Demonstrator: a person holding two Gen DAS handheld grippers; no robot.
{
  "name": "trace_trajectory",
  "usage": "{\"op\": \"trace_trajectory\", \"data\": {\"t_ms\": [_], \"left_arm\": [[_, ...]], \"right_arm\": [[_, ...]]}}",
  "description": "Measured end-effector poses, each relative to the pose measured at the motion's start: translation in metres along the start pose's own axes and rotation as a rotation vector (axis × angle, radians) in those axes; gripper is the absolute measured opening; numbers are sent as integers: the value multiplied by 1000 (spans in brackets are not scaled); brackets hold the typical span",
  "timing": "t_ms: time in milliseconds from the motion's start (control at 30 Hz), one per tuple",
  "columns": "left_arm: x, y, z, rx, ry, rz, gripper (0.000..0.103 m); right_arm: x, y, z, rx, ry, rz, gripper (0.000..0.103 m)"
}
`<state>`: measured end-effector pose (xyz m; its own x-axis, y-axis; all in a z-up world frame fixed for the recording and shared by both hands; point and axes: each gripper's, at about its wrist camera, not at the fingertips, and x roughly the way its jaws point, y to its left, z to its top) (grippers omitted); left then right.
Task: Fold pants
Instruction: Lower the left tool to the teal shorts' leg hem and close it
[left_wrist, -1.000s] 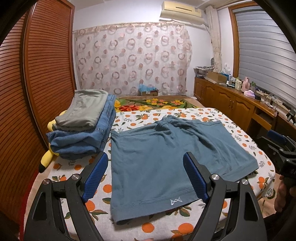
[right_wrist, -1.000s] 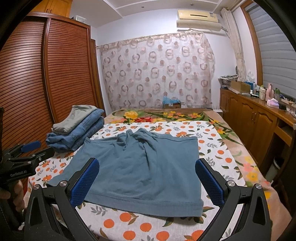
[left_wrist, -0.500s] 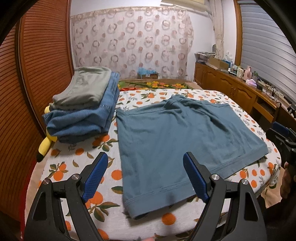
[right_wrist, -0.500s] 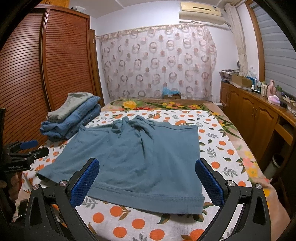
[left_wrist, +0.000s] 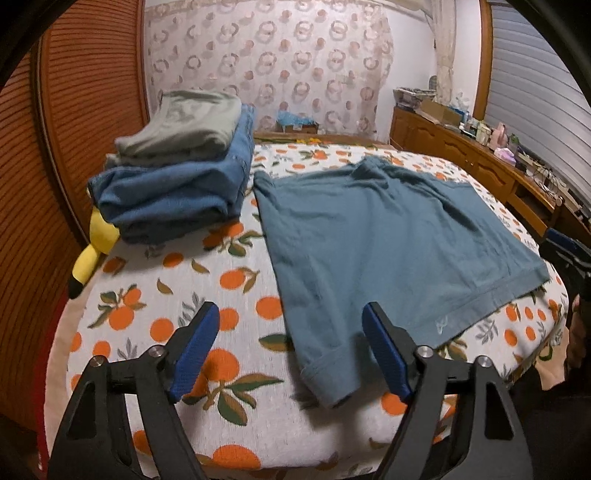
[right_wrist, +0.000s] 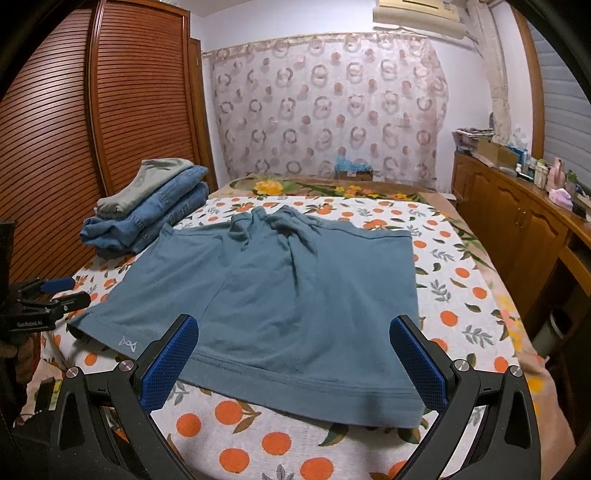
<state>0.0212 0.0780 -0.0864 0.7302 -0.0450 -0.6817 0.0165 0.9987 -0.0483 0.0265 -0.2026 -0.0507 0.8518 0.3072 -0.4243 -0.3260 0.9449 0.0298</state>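
Observation:
Blue-grey shorts (left_wrist: 388, 236) lie spread flat on the orange-print bedsheet (left_wrist: 166, 295), waistband far, leg hems toward me. My left gripper (left_wrist: 290, 314) hovers low over the near left hem corner. Its jaws are closing, the corner lies in line between the blue pads, and neither pad touches the cloth. In the right wrist view the shorts (right_wrist: 288, 295) fill the middle. My right gripper (right_wrist: 293, 325) stands open above the near hem of the right leg, holding nothing. The left gripper (right_wrist: 48, 299) shows at the left edge beside the hem with the small white logo.
A stack of folded jeans and a grey garment (left_wrist: 173, 173) sits on the bed left of the shorts, with a yellow plush toy (left_wrist: 92, 251) below it. A slatted wooden wardrobe (right_wrist: 74, 147) stands on the left and a wooden dresser (right_wrist: 517, 221) on the right.
My left gripper has come down and tilted toward the near left hem corner, and its jaws stand slightly narrower. The right gripper has dipped only a little. The shorts have not moved.

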Motion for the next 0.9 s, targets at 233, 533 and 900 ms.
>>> {"op": "trace_trajectory", "data": {"t_ms": [233, 533, 900], "left_arm": [[8, 2, -13, -2, 45, -37, 65], [8, 1, -22, -5, 62, -62, 56], [4, -5, -24, 0, 54, -150, 22]], "right_arm": [[5, -1, -1, -3, 12, 3, 103], [14, 3, -2, -24, 32, 20, 103], [31, 8, -4, -52, 98, 64, 95]]}}
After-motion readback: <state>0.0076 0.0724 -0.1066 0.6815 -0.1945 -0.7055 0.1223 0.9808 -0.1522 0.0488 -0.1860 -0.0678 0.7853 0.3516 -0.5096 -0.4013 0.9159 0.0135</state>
